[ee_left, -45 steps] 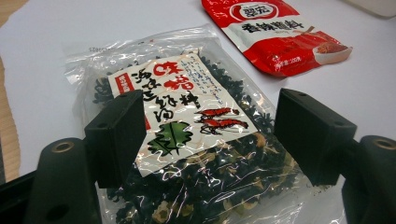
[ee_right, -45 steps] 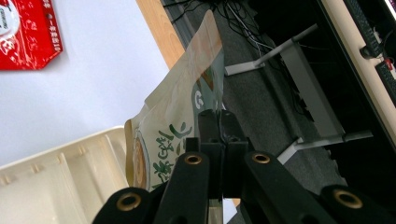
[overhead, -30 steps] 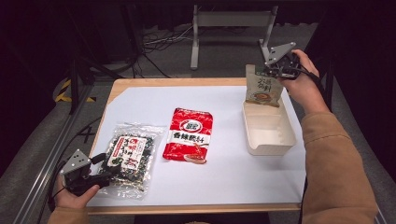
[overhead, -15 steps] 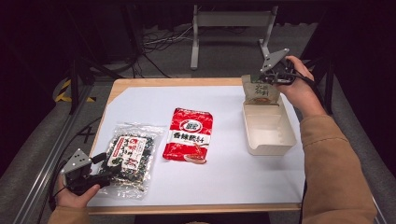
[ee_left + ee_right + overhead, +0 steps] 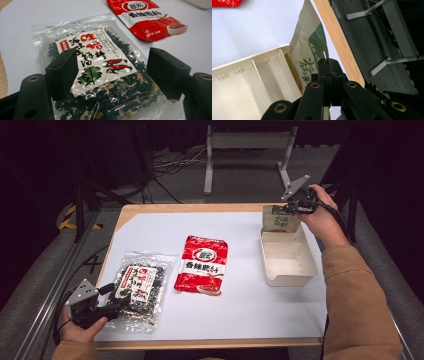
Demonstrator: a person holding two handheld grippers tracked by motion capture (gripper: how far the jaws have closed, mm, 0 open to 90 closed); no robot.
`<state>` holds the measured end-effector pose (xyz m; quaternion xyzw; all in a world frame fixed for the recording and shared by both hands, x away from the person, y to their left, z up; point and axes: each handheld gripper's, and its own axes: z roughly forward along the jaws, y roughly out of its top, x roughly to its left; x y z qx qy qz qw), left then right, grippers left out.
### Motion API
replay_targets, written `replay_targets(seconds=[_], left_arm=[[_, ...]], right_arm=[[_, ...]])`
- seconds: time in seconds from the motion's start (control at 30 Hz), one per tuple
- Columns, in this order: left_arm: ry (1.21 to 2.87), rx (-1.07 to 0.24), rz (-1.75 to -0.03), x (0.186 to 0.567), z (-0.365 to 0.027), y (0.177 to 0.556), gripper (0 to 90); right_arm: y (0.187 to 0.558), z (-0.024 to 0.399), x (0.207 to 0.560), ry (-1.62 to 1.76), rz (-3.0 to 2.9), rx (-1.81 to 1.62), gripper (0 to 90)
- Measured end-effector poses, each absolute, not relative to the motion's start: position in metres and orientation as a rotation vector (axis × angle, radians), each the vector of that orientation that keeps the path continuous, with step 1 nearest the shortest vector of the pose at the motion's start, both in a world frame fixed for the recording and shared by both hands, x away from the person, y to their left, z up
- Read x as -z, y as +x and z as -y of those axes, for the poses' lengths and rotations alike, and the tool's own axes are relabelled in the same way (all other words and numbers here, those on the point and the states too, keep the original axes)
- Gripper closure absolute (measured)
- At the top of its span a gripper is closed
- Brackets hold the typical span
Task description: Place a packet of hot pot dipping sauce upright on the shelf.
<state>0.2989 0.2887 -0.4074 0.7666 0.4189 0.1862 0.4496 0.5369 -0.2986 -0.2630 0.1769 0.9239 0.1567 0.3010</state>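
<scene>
My right gripper [image 5: 292, 209] [image 5: 328, 65] is shut on the top edge of a beige and green pouch [image 5: 280, 220] [image 5: 308, 53]. The pouch hangs upright at the far end of the cream tray [image 5: 287, 260] [image 5: 242, 85], its lower part inside the tray's far wall. My left gripper [image 5: 120, 306] [image 5: 110, 72] rests at the front left, open, its jaws standing either side of the near end of a clear bag of dark seaweed [image 5: 140, 287] [image 5: 100, 75] without pressing it. A red sauce packet [image 5: 202, 264] [image 5: 147, 18] lies flat mid-table.
A white mat [image 5: 225, 320] covers the wooden table [image 5: 150, 210], whose far edge runs just behind the tray. Beyond it are a dark floor, cables and a metal stand [image 5: 245, 150]. A rail [image 5: 45, 305] runs along the left side.
My right gripper has carried the pouch away from me and lower, from above the tray's middle to its far end. The left gripper and the other packets have not moved.
</scene>
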Motion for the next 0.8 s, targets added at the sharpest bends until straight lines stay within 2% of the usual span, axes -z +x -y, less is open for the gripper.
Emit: replay_targets(seconds=[0.13, 0.3, 0.33, 0.57, 0.8], left_arm=[[1.9, -0.457, -1.034, 0.407, -0.288, 0.3, 25.8], [1.896, -0.458, -1.029, 0.407, -0.287, 0.301, 25.8], [1.896, -0.458, -1.029, 0.407, -0.287, 0.301, 25.8], [1.899, -0.452, -1.026, 0.407, -0.286, 0.302, 25.8], [1.895, -0.45, -1.022, 0.407, -0.286, 0.304, 25.8]], right_arm=[[0.536, 0.303, 0.263, 0.516, -2.45, -0.416, 88.7], [0.534, 0.307, 0.261, 0.566, -2.415, -0.479, 73.7], [0.534, 0.307, 0.261, 0.566, -2.415, -0.479, 73.7], [0.529, 0.306, 0.257, 0.585, -2.365, -0.533, 57.4], [0.522, 0.301, 0.25, 0.649, -2.299, -0.632, 49.2]])
